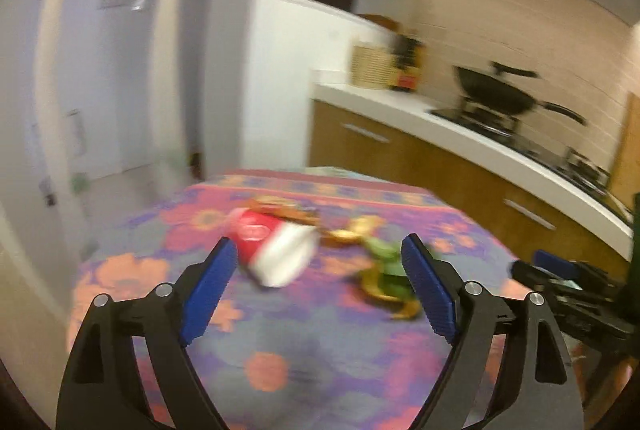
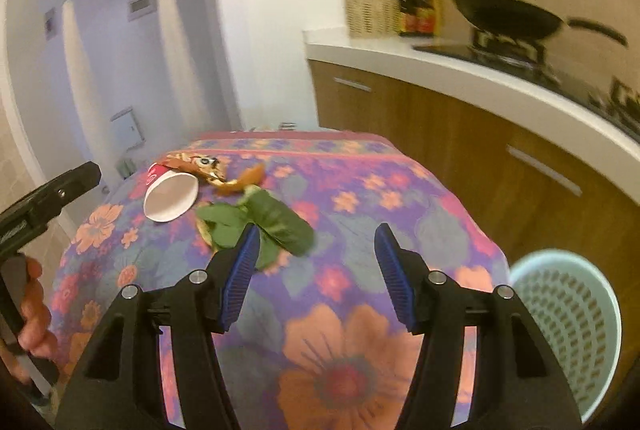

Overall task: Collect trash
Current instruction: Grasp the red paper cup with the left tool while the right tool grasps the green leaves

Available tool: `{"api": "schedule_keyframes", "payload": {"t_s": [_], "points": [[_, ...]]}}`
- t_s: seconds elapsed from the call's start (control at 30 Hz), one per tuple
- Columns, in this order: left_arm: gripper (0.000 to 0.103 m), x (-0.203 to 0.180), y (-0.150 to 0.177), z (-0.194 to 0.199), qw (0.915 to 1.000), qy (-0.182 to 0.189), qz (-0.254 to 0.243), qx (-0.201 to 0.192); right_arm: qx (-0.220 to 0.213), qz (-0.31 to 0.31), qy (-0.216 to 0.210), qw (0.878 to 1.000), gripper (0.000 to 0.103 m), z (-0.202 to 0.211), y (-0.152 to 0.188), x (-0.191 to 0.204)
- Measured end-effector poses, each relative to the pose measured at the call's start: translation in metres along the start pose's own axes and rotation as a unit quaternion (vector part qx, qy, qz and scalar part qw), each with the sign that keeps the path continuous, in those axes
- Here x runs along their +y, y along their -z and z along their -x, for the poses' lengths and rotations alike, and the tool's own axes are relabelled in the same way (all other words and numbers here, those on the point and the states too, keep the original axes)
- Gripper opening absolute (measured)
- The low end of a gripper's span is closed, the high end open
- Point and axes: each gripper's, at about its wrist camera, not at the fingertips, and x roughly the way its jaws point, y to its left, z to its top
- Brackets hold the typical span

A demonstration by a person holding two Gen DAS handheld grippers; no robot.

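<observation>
Hovering over the table, both claws gape empty: left claw, right claw

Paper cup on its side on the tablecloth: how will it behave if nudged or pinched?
The paper cup lies on its side with the open mouth showing, so a nudge probably rolls it in an arc. It looks thin-walled and empty: likely very light, and apt to crush under a firm pinch. The soft tablecloth may damp rolling.
</observation>
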Motion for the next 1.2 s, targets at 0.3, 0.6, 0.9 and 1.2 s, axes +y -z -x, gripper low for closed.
{"api": "schedule_keyframes", "payload": {"t_s": [0.3,0.6,0.9,1.2], "points": [[0.082,0.041,0.009,-0.068,0.9935,-0.024,0.027,0.108,0.037,0.04,-0.003,0.998,0.056,-0.064,-0.019,0.033],[0.068,0.044,0.013,-0.106,0.9892,-0.055,0.021,0.135,0.052,0.036,0.002,0.998,0.056,-0.086,-0.017,0.037],[0.007,0.055,0.018,-0.113,0.9866,-0.011,0.069,0.147,0.085,0.038,0.013,0.996,0.052,-0.102,-0.017,0.037],[0.004,0.045,0.026,-0.084,0.9899,0.018,0.061,0.126,0.088,0.042,-0.006,0.995,0.011,-0.102,-0.014,0.039]]}}
